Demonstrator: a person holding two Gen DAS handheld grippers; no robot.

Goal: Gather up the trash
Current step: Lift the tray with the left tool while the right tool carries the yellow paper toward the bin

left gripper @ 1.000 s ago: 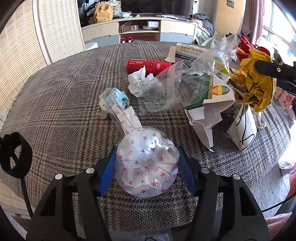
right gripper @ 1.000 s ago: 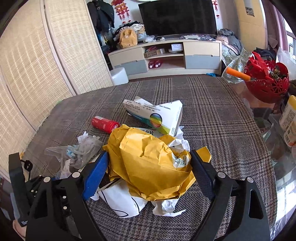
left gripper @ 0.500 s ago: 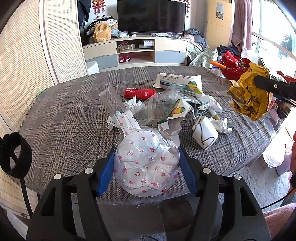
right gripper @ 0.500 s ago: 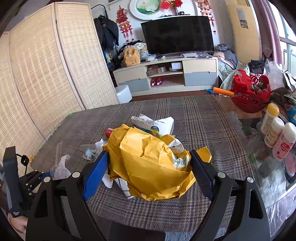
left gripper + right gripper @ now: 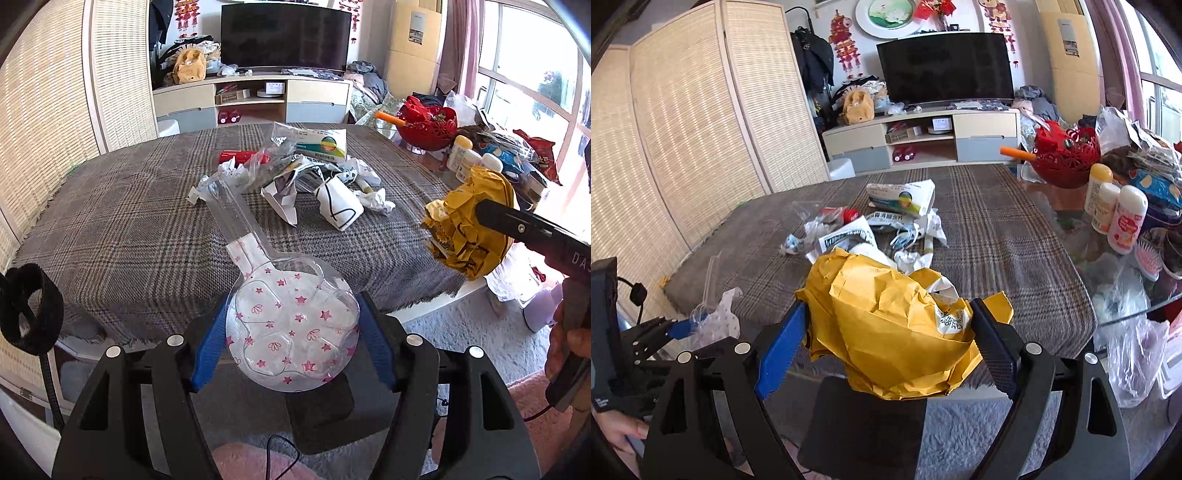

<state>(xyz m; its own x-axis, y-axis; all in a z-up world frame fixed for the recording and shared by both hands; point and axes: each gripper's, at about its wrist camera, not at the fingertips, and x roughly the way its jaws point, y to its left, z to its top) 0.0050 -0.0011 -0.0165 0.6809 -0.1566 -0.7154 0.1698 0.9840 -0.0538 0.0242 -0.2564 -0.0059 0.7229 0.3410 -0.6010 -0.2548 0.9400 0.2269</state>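
Off the near edge of the plaid-covered table (image 5: 122,221), the left gripper (image 5: 291,343) pinches a clear star-printed plastic package (image 5: 291,325), its neck pointing to 11 o'clock. The right gripper (image 5: 886,347) clamps a crumpled yellow paper envelope (image 5: 886,325). Remaining litter (image 5: 314,181), apparently paper wrappers and torn cartons, lies at 12 o'clock on the table.

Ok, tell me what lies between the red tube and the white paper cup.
Left wrist view: crumpled clear plastic bag and torn white packaging lie between red tube and cup.

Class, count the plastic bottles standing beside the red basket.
3, clustered right of the table: yellow-capped bottle, small white bottle, pink-labelled bottle. Clutter may hide others.
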